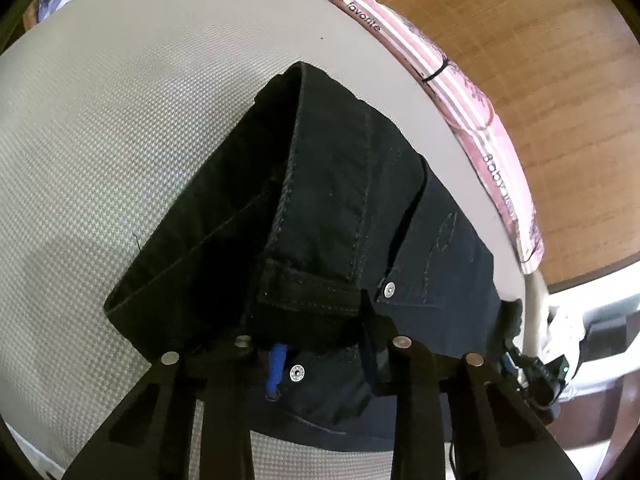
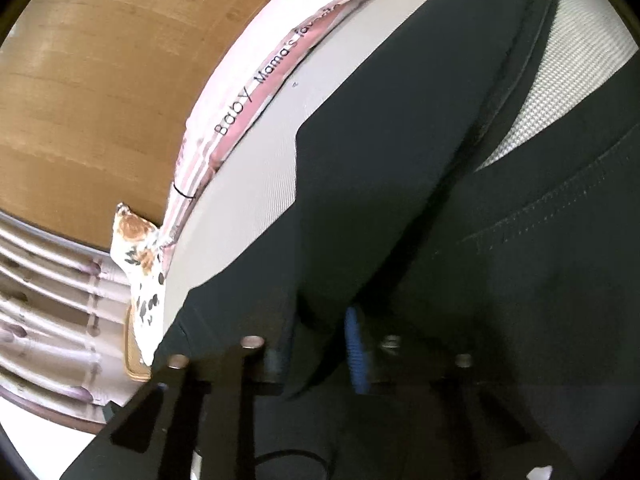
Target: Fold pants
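Black denim pants [image 1: 328,208] lie folded on a grey-white woven pad [image 1: 120,140]. In the left wrist view the waistband with its silver rivets sits right at my left gripper [image 1: 320,356], whose jaws are shut on the waistband fabric, a blue pad showing between them. In the right wrist view the pants [image 2: 400,152] stretch away up the frame. My right gripper [image 2: 320,356] is shut on a fold of the black fabric and a blue pad [image 2: 356,352] shows. The other gripper [image 1: 532,364] is partly seen at the pants' right edge.
A pink striped cloth with printed words [image 1: 460,92] runs along the pad's far edge. Beyond it is a brown wooden floor [image 1: 540,40]. A flowered cloth [image 2: 140,272] and a striped fabric [image 2: 48,312] lie left of the pad.
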{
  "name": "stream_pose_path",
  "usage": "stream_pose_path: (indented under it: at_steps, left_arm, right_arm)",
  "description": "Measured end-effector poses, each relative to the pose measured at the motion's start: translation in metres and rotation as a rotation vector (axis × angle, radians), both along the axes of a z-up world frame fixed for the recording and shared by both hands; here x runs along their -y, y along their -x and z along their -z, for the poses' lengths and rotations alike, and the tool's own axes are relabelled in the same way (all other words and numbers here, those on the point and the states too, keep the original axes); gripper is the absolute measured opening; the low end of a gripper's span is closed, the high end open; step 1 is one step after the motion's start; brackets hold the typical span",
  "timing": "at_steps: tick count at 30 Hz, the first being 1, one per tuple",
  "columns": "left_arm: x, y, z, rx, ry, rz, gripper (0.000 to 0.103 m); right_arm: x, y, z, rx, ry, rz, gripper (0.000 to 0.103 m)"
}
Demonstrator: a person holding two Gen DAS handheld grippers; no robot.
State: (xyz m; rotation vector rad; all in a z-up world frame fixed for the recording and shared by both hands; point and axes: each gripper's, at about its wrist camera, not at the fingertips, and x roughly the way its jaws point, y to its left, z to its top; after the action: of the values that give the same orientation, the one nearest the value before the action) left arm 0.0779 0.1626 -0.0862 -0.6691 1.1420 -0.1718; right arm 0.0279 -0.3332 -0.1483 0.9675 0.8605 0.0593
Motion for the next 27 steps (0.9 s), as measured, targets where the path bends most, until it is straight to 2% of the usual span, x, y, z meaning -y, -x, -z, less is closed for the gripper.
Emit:
stream_pose_path:
  at_steps: [6, 12, 16, 17, 19, 21, 27]
  left_arm:
    - [0.003, -0.004, -0.018, 0.011, -0.056, 0.055, 0.025]
    - [0.001, -0.006, -0.041, 0.050, -0.120, 0.155, 0.023]
    - [0.012, -0.012, -0.036, 0.031, -0.195, 0.202, 0.022]
    - [0.013, -0.011, -0.035, 0.030, -0.197, 0.201, 0.022]
    - [0.012, -0.011, -0.033, 0.025, -0.190, 0.193, 0.022]
    - [0.009, -0.009, -0.037, 0.035, -0.175, 0.187, 0.022]
    - [0.006, -0.007, -0.047, 0.055, -0.162, 0.176, 0.022]
  right_arm:
    - [-0.003, 0.017, -0.030, 0.002, 0.140, 0.001, 0.008]
    - [-0.007, 0.061, -0.069, 0.005, 0.318, -0.001, 0.004]
    - [-0.002, 0.083, -0.055, -0.033, 0.253, -0.035, 0.006]
    - [-0.001, 0.084, -0.049, -0.041, 0.230, -0.032, 0.011]
    - [0.003, 0.085, -0.034, -0.049, 0.155, -0.016, 0.013]
    - [0.002, 0.081, -0.023, -0.053, 0.113, -0.010, 0.025]
    - [-0.012, 0.054, -0.008, -0.024, 0.037, -0.048, 0.027]
